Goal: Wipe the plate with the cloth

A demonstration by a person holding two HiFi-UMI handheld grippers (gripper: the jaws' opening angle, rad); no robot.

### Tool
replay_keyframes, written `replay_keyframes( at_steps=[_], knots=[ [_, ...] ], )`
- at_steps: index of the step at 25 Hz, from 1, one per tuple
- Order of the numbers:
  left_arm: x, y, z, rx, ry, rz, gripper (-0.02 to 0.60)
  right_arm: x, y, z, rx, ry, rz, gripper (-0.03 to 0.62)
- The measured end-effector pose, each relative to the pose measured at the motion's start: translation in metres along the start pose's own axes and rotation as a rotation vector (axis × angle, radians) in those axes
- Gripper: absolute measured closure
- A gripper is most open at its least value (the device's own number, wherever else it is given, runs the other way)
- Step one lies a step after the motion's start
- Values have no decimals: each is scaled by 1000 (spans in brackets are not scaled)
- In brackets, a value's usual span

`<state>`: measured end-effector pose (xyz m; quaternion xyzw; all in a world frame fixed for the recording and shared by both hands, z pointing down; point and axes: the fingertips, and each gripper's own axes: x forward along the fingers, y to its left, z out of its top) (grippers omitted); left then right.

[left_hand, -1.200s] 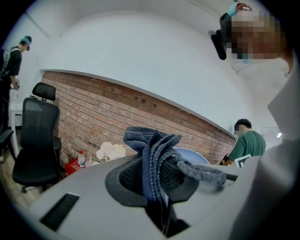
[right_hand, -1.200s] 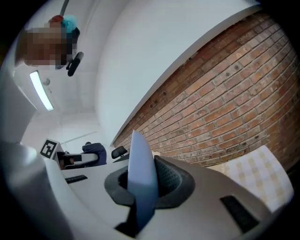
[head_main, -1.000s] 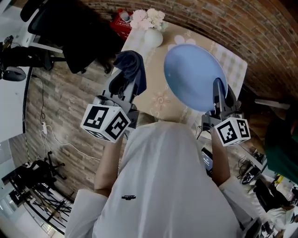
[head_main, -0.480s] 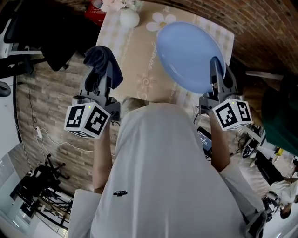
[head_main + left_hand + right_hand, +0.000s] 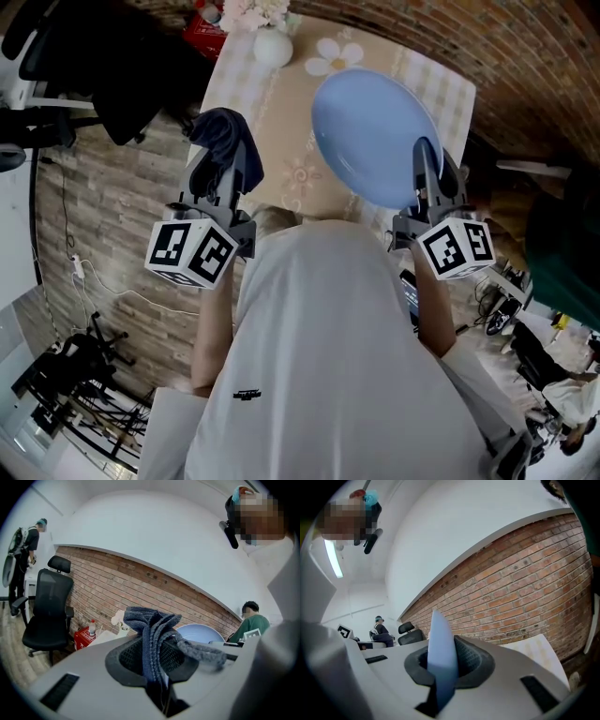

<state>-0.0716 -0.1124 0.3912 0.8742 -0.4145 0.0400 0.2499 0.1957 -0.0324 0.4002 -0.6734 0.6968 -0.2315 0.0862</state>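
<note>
Gripping the blue plate point(image 5: 370, 131) by its near rim, my right claw point(image 5: 427, 178) has its jaws closed down to the thickness of that rim, with nothing else between them. In the right gripper view the plate shows edge-on, a thin pale-blue blade rising straight up out of the jaws in front of a brick wall point(image 5: 525, 597). From the head view the plate spreads away from the claw's tips, its broad round face turned up toward me, tilted, hanging over the right part of the tan patterned table point(image 5: 281, 103). My left claw point(image 5: 217, 187) is clamped on the dark blue cloth point(image 5: 227, 141): the left gripper view shows the knit folds pinched tight between the jaws, bunched up above the tips and with one end flopping over to the right. The cloth sits at the table's left edge, level with the plate but apart from it, with a strip of bare table between the two; cloth and plate do not touch. At the far end of the table stands a white vase point(image 5: 272, 47) of pale flowers, with a red box point(image 5: 202, 37) just beside it, and a black chair point(image 5: 122, 75) is off to the left on the wood floor.
</note>
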Motion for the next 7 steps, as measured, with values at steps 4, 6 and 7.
replay_keyframes(
  at_steps=[4,6,7],
  knots=[
    [-3,-4,-1,-1,8,-5,520,-1,6,0,3,6,0,536],
    [-4,-5,-1,-1,10,-7,520,-1,8,0,5,6,4,536],
    [-5,-6,-1,-2,10,-8,520,-1,9,0,5,6,5,536]
  ],
)
